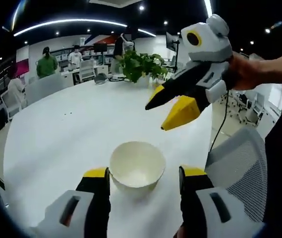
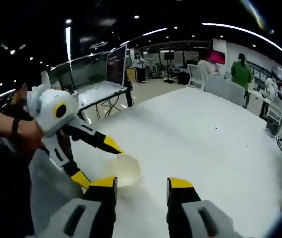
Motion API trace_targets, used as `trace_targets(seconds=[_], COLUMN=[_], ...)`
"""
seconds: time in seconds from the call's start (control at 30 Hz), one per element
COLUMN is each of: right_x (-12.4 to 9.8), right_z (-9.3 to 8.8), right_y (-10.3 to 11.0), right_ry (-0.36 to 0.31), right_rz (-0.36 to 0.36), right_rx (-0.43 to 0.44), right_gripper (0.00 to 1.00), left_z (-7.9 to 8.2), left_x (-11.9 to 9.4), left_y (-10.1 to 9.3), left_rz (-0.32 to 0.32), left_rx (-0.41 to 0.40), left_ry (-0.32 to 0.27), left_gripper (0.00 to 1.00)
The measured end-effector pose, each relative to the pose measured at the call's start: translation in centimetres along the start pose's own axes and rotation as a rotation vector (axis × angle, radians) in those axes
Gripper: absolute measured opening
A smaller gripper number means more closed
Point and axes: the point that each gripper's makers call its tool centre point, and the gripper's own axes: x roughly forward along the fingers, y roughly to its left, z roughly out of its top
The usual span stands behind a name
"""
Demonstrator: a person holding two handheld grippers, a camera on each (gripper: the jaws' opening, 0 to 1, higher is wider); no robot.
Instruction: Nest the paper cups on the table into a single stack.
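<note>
So the paper cup (image 1: 137,164) sits upright low-center in the left gripper view on the white surface (image 1: 71,129), right between the left tool (image 1: 143,174), jaws wide, not touching it. Right tool (image 1: 170,111) hangs upper right, jaws spread, nothing in them. Plant (image 1: 141,64) at the top.

In the left gripper view the left tool (image 1: 143,178) rises from 6 o'clock, its two yellow-tipped jaws spread wide. The right tool (image 1: 163,116) enters from 2 o'clock, held in a hand (image 1: 252,69), jaws parted and pointing toward 8 o'clock. In the right gripper view the right tool (image 2: 141,187) stands agape at 6 o'clock, while the left tool (image 2: 98,166) reaches in from 9 o'clock, jaws apart.
</note>
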Motion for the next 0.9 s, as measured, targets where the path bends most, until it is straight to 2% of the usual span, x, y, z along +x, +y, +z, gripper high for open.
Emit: trace_targets(seconds=[0.1,0.3,0.37,0.43,0.5,0.6,0.73,0.83,0.87,0.9], right_x=[0.8,3.5,3.7,5.1,5.4,6.1,6.9,7.4,7.7,7.9], right_z=[-1.8,-5.0,-4.8,-5.5,-5.0,-5.0,-4.9,-4.7,-4.9,-4.9], right_y=[0.1,0.5,0.9,0.4,0.7,1.1,1.5,1.6,1.8,1.7], right_ry=[0.025,0.132,0.146,0.152,0.158,0.154,0.163,0.163,0.174,0.176], right_rz=[0.028,0.076,0.081,0.089,0.097,0.108,0.131,0.143,0.168,0.155], right_rx=[-0.044,-0.152,-0.183,-0.18,-0.195,-0.203,-0.222,-0.237,-0.239,-0.262], right_gripper=[0.45,0.5,0.52,0.54,0.56,0.56,0.51,0.41,0.39,0.4], left_z=[-0.9,-1.7,-1.8,-2.2,-2.9,-3.0,-3.4,-3.9,-3.9,-4.1], left_x=[-0.2,0.3,0.4,0.9,1.5,2.0,3.2,3.8,3.9,3.8], left_y=[0.3,1.1,1.0,0.8,0.7,0.0,0.4,0.9,1.0,0.8], left_rz=[0.012,-0.004,-0.01,-0.014,-0.013,-0.021,-0.026,-0.03,-0.031,-0.035], left_rx=[0.027,0.045,0.063,0.086,0.113,0.128,0.133,0.127,0.126,0.138], left_ry=[0.035,0.064,0.08,0.097,0.12,0.129,0.133,0.137,0.137,0.151], left_gripper=[0.66,0.66,0.67,0.66,0.65,0.63,0.55,0.48,0.46,0.46])
